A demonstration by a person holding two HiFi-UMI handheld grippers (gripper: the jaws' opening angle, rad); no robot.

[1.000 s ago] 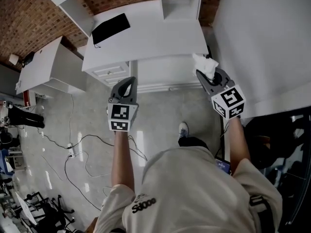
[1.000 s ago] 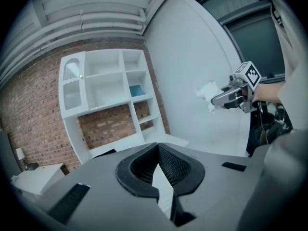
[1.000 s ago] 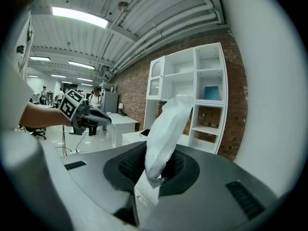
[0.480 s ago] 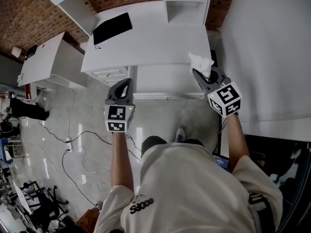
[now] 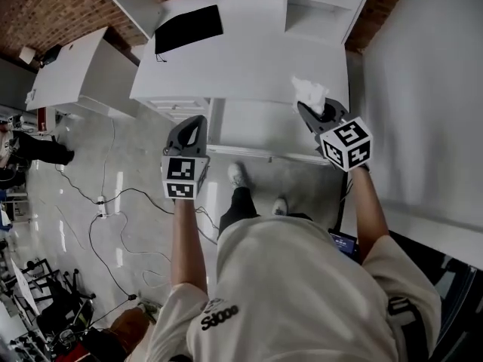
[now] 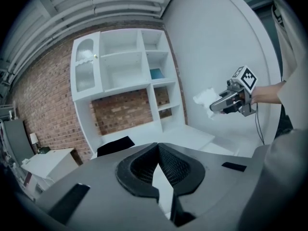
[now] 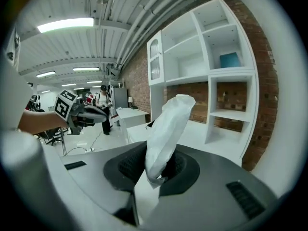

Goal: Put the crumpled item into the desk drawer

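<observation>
Because the drawer (image 5: 179,110) under the desk's (image 5: 249,59) left front edge looked shut, the wad (image 5: 309,93) was held aloft over the desk's right front corner. The right gripper (image 5: 305,108) pinched its lower end, jaws clenched on it. The wad's upper part stood free of the jaws, touching nothing else. The left gripper (image 5: 198,121) was empty, its jaws together, poised just before the desk's front edge beside the drawer, probably so it could pull the drawer open. Both forearms reached forward, roughly parallel, with the grippers pointing toward the desk.
</observation>
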